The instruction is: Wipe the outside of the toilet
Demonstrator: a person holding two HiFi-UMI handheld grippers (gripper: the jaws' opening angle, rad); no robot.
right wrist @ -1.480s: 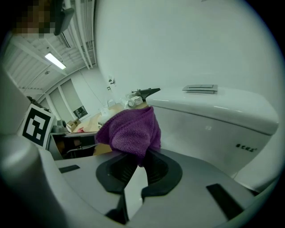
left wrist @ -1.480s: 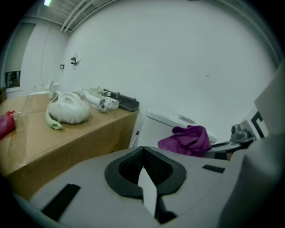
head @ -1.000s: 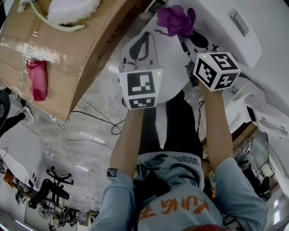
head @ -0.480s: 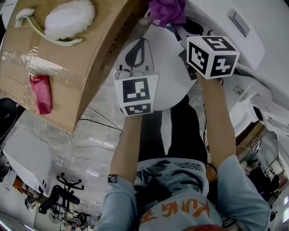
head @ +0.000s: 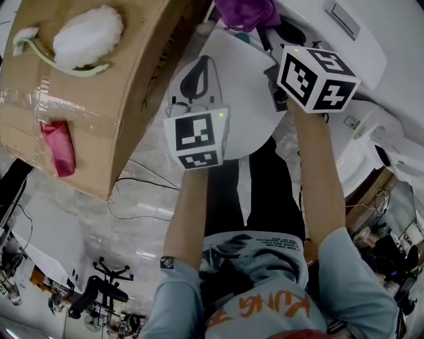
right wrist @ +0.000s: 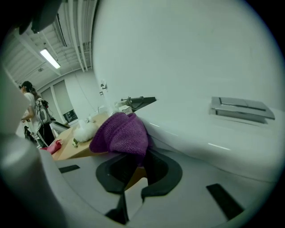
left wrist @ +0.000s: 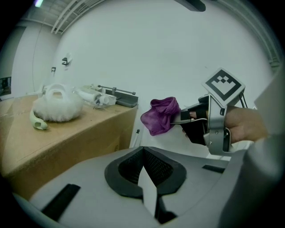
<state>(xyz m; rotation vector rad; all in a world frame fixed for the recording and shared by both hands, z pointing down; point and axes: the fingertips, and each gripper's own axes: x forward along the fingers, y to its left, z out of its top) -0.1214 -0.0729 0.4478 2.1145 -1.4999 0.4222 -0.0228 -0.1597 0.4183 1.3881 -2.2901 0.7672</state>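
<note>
The white toilet has its lid (head: pixel 246 93) down and a cistern (head: pixel 387 46) with a flush plate (right wrist: pixel 242 109) at upper right. My right gripper (head: pixel 260 32) is shut on a purple cloth (head: pixel 248 12), held where the lid's rear meets the cistern. The cloth (right wrist: pixel 120 133) bunches over the jaws of the right gripper (right wrist: pixel 136 153), and the cistern front is beside it. My left gripper (head: pixel 208 61) hovers over the left part of the lid, shut and holding nothing. The left gripper view shows its jaws (left wrist: pixel 142 151) closed, with the right gripper (left wrist: pixel 179 120) and the cloth (left wrist: pixel 160 115) ahead.
A large cardboard box (head: pixel 86 106) stands close to the toilet's left side, with a white fluffy duster (head: pixel 86 36) on top and a red cloth (head: pixel 56 149) on its side. Cables (head: pixel 139 184) trail over the glossy floor. The person's legs (head: pixel 262 192) stand in front of the bowl.
Both grippers have moved forward toward the cistern. The right one has carried the purple cloth up to the lid's rear edge, and the left has followed over the lid.
</note>
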